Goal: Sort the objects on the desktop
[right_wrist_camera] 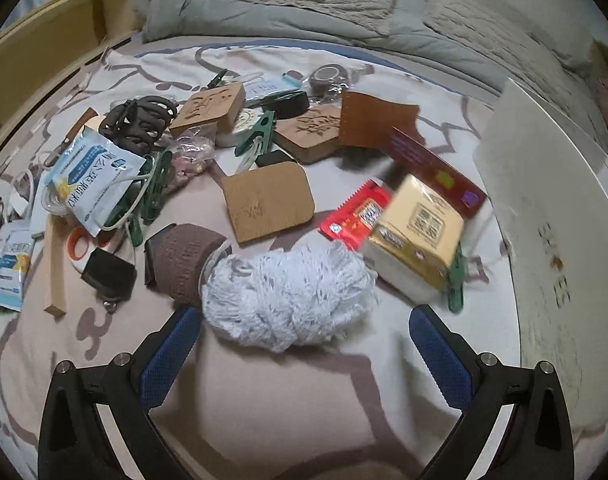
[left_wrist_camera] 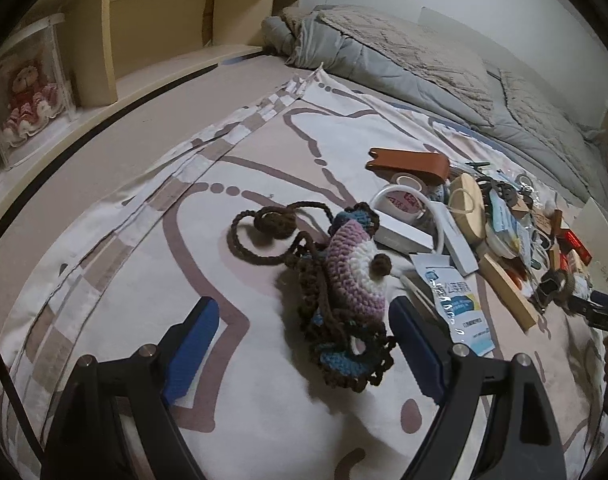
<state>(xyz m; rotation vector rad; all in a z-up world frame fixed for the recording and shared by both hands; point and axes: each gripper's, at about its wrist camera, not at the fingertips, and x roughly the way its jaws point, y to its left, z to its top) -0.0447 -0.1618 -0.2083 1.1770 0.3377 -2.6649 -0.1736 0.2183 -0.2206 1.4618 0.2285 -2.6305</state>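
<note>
Clutter covers a patterned bedsheet (left_wrist_camera: 264, 152) as two hand-held grippers hover above it. Left gripper (left_wrist_camera: 304, 344), seen from its own camera, stands wide apart with its blue pads (left_wrist_camera: 192, 344) clear of everything; a crocheted pouch (left_wrist_camera: 354, 276) in purple, white and blue lies between the jaws, nearer the right pad, its brown cord (left_wrist_camera: 264, 220) looping away across the sheet beyond it. Nothing is gripped. Past the pouch, toward the folded grey quilt (left_wrist_camera: 384, 56), a heap begins: a tan leather case (left_wrist_camera: 408, 164), a white box (left_wrist_camera: 404, 236) and a blue-and-white sachet (left_wrist_camera: 456, 296) just beside the pouch.

Right gripper (right_wrist_camera: 304, 340) is likewise spread wide and empty-handed, its jaws framing a fluffy white yarn ball (right_wrist_camera: 288, 300) without touching it. Touching the yarn ball's left side sits a brown knitted roll (right_wrist_camera: 184, 256); just behind it lies a cork-coloured pad (right_wrist_camera: 268, 200). To the yarn ball's right rest a yellow packet (right_wrist_camera: 420, 232) and a red sachet (right_wrist_camera: 356, 216), both blurred. Farther behind it lie carved wooden blocks (right_wrist_camera: 212, 108), green clips (right_wrist_camera: 260, 132) and a second blue-and-white sachet (right_wrist_camera: 92, 180). A white board (right_wrist_camera: 544, 184) stands at the right edge, well right of the yarn ball.
</note>
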